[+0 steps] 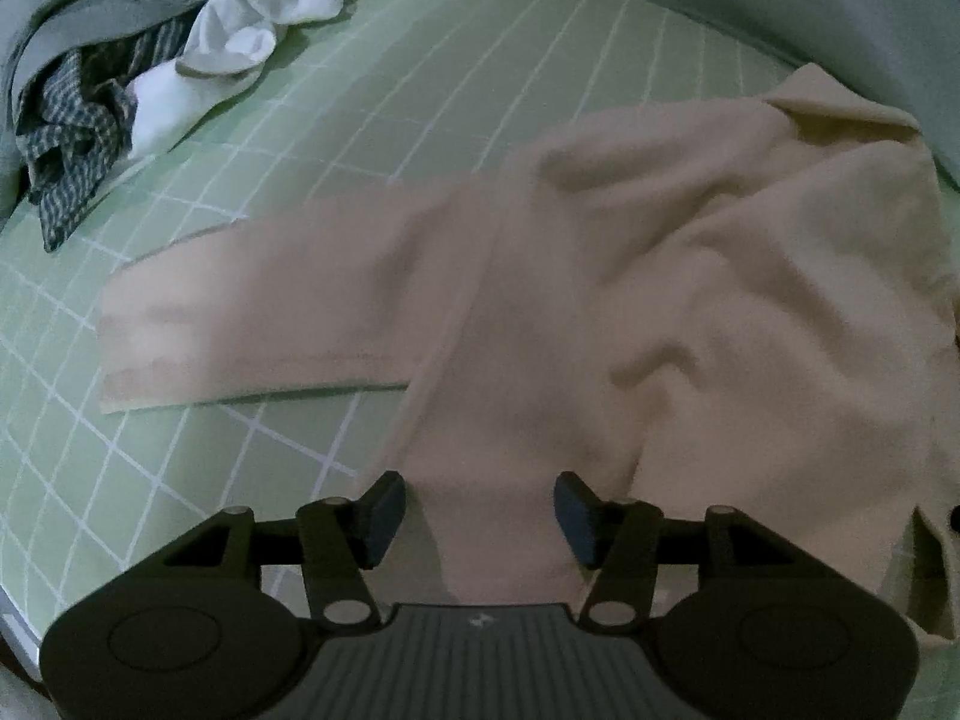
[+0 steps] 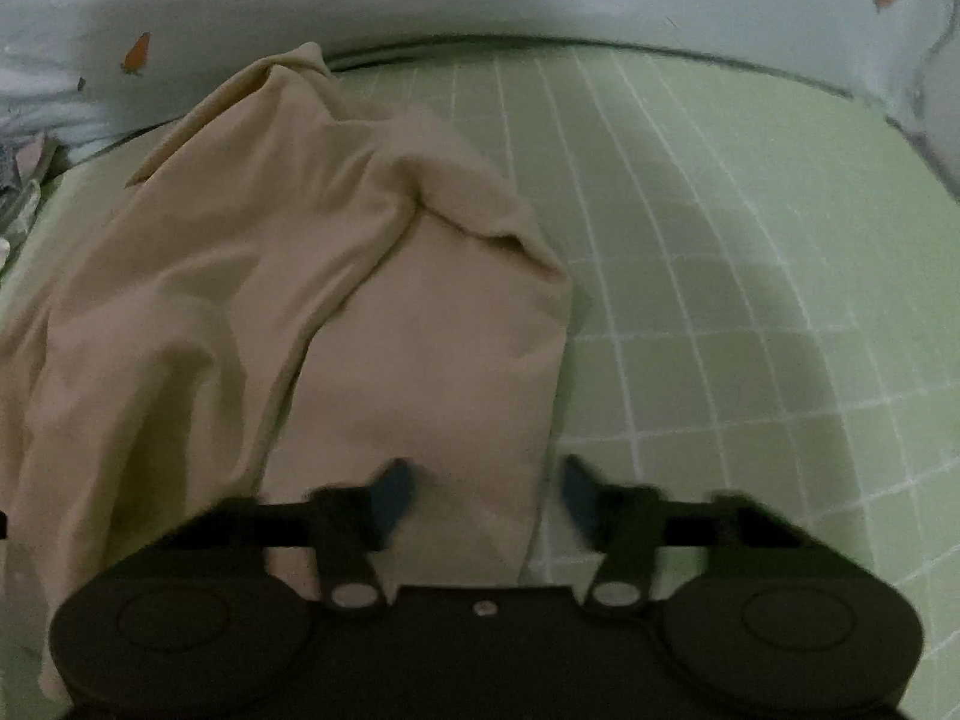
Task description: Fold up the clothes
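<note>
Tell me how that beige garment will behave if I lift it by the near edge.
Probably floppy: the beige garment lies in soft wrinkles, so it should sag and drape. Likely light, being thin cloth. Its flat sleeve may trail across the green mat.

Both wrist cameras look steeply down, close over the green grid mat (image 1: pixel 180 468), sharing the beige garment (image 2: pixel 420 360).

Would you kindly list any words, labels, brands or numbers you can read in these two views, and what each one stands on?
No readable text in either view.
Small pale mark on the left gripper body: too small to read.
Beige garment, green grid mat, pile of clothes: no print or label visible.
</note>
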`<state>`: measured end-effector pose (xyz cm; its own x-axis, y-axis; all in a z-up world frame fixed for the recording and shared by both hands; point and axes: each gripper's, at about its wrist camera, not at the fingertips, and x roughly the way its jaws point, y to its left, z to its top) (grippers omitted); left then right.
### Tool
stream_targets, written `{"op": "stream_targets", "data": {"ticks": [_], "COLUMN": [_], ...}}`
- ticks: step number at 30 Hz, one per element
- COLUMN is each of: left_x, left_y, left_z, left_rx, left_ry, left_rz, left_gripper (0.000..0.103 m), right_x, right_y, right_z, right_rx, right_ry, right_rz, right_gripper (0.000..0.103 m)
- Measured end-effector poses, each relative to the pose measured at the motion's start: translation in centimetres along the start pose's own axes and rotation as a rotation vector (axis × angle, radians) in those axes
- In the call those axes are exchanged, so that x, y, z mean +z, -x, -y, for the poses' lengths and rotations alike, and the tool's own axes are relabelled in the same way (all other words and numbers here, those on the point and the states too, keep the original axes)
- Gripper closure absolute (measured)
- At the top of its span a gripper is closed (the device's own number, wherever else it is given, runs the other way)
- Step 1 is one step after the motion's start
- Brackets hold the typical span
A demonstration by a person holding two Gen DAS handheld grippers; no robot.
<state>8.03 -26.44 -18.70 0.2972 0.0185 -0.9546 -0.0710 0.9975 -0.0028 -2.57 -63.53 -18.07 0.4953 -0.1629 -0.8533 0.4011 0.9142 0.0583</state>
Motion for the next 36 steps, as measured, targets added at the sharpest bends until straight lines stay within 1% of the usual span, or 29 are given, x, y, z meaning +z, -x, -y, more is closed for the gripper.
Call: {"op": "stream_targets", "data": {"ticks": [1, 2, 4, 5, 7, 10, 12, 13, 15, 16, 17, 19, 24, 26, 28, 30, 32, 34, 36], "left_x": [0.0, 0.0, 0.0, 0.0, 0.0, 0.0, 0.1, 0.1, 0.2, 0.2, 0.2, 0.2, 0.0, -0.1, -0.1, -0.1, 0.0, 0.1, 0.2], "left_y": [-0.1, -0.1, 0.0, 0.0, 0.1, 0.2, 0.2, 0.3, 0.3, 0.3, 0.3, 0.3, 0.4, 0.5, 0.6, 0.5, 0.4, 0.3, 0.3], "left_z": [0.0, 0.0, 0.0, 0.0, -0.1, -0.3, -0.3, -0.3, -0.4, -0.7, -0.9, -1.4, -2.7, -3.0, -3.2, -3.4, -3.3, -3.3, -3.4], "left_rx": [0.003, 0.004, 0.006, 0.007, 0.005, 0.002, 0.004, 0.009, 0.017, 0.018, 0.020, 0.027, 0.032, 0.022, 0.006, -0.014, -0.029, -0.049, -0.074], "left_ry": [0.002, 0.002, -0.004, -0.006, -0.005, -0.010, -0.017, -0.017, -0.016, -0.011, -0.007, 0.002, 0.013, 0.008, -0.003, -0.023, -0.062, -0.101, -0.129], "left_rz": [-0.003, -0.005, -0.007, -0.008, -0.009, -0.010, -0.010, -0.009, -0.005, -0.003, -0.001, 0.001, -0.001, -0.003, -0.007, -0.015, -0.016, -0.014, -0.012], "left_gripper": [0.043, 0.043, 0.043, 0.043, 0.042, 0.042, 0.041, 0.041, 0.040, 0.040, 0.039, 0.039, 0.040, 0.041, 0.043, 0.047, 0.049, 0.054, 0.059], "right_x": [0.2, 0.4, 1.1, 1.4, 2.5, 5.4, 7.3, 8.0, 9.0, 8.9, 8.8, 7.4, 2.6, 1.2, 0.1, -0.6, -1.3, -1.8, -2.5], "right_y": [0.0, -0.1, -0.4, -0.4, -0.2, 0.7, 1.4, 1.6, 1.8, 1.9, 2.1, 2.1, 1.0, 0.8, 1.3, 1.8, 2.3, 2.4, 2.3], "right_z": [0.1, 0.3, 0.7, 0.9, 1.4, 3.3, 4.5, 4.8, 5.1, 4.8, 4.6, 3.5, -1.3, -2.9, -4.9, -6.4, -8.0, -8.9, -9.4], "right_rx": [0.014, 0.029, 0.049, 0.036, -0.022, -0.177, -0.300, -0.350, -0.433, -0.438, -0.437, -0.348, -0.093, 0.007, 0.098, 0.150, 0.200, 0.220, 0.212], "right_ry": [-0.001, -0.002, -0.013, -0.011, 0.013, 0.022, 0.010, 0.014, 0.029, 0.029, 0.029, 0.033, 0.033, 0.030, 0.034, 0.069, 0.099, 0.082, 0.049], "right_rz": [0.000, 0.000, 0.004, 0.020, 0.078, 0.205, 0.280, 0.294, 0.302, 0.308, 0.312, 0.288, 0.133, 0.076, 0.039, 0.024, 0.009, -0.012, -0.035], "right_gripper": [0.080, 0.096, 0.098, 0.098, 0.098, 0.098, 0.097, 0.094, 0.080, 0.065, 0.056, 0.055, 0.056, 0.056, 0.056, 0.056, 0.056, 0.056, 0.056]}}
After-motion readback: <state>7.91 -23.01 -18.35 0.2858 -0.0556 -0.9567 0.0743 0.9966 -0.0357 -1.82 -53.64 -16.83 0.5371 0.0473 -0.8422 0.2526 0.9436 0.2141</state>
